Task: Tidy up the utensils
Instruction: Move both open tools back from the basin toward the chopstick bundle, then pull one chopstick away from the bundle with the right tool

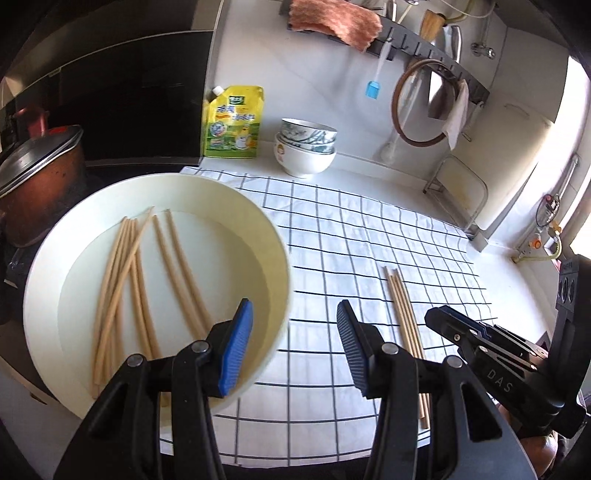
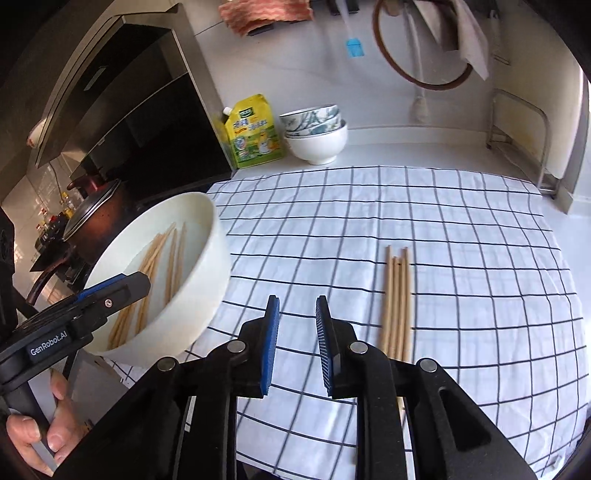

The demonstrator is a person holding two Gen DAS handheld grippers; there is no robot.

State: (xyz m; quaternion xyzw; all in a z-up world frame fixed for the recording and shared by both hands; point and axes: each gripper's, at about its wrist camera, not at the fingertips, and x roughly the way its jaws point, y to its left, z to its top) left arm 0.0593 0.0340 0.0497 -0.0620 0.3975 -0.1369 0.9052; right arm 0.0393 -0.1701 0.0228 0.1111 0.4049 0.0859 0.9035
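Note:
A large white bowl (image 1: 280,258) holds several loose wooden chopsticks (image 1: 125,273); it also shows in the right wrist view (image 2: 207,266). A small bundle of chopsticks (image 1: 402,314) lies lined up on the checked cloth (image 1: 332,229), also in the right wrist view (image 2: 397,299). My left gripper (image 1: 291,347) is open, its left finger (image 1: 236,350) inside the bowl's near rim and its right finger outside, not touching. My right gripper (image 2: 297,343) is open and empty above the cloth, left of the bundle. Each gripper shows in the other's view, the right one (image 1: 461,332) and the left one (image 2: 110,291).
Stacked bowls (image 1: 306,147) and a yellow refill pouch (image 1: 234,122) stand at the back of the counter. A lidded pot (image 1: 37,177) sits on the stove at left. A wall rail holds a pink cloth (image 1: 332,22), a blue brush (image 1: 375,88) and a round frame. A rack (image 1: 458,192) stands at right.

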